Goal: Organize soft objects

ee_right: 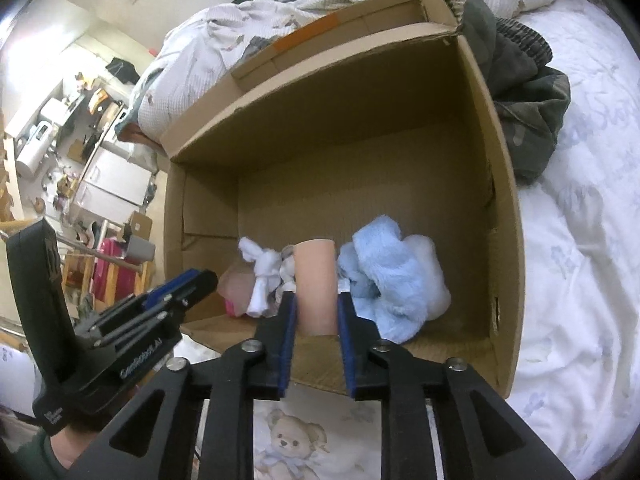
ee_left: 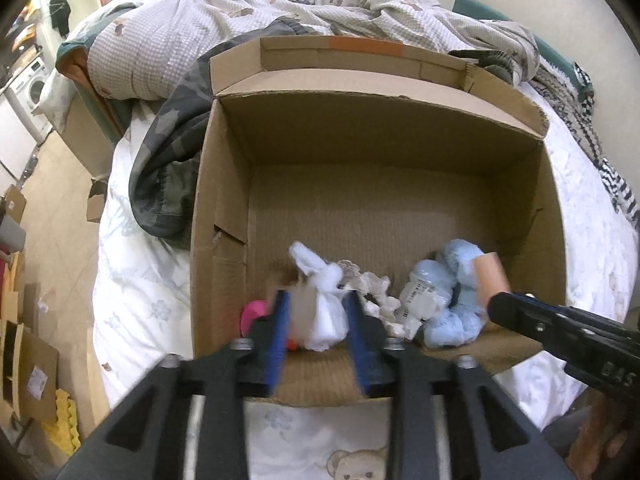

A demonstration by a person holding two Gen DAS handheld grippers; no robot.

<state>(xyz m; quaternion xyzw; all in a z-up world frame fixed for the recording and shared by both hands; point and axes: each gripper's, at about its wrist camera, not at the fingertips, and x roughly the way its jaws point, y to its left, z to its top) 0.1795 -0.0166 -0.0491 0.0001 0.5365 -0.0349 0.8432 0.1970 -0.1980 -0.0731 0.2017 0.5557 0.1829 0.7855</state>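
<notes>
My left tongs (ee_left: 316,312) are over the near wall of the cardboard box (ee_left: 400,168), and a white cloth bundle (ee_left: 326,312) sits between the blue pads (ee_left: 280,320). The picture is smeared there, so I cannot tell whether they grip it or merely straddle it. My right tongs (ee_right: 316,312) are clearer: they are closed on a peach-coloured cylinder (ee_right: 316,284), which stands roughly upright with its lower end inside the near edge of the box.

Out from there, a crumpled pale rag (ee_left: 376,300) lies just beside the white bundle, then a light blue plush toy (ee_right: 396,276) with a paper tag (ee_left: 416,300), resting on the box floor near the right wall. Something pink (ee_left: 252,312) shows in the near left corner. The rest of the box floor is bare. The box sits on a bed (ee_right: 580,240) with rumpled blankets (ee_left: 240,28) behind it.

My worries:
- The two tongs are close together, so a careless swing could knock them into each other.
- If the white bundle is only loosely caught, it may slip out as I lift it.
- The cylinder could topple onto the plush when I let go.
- Pressing on the near wall could tip the box on the soft mattress.
</notes>
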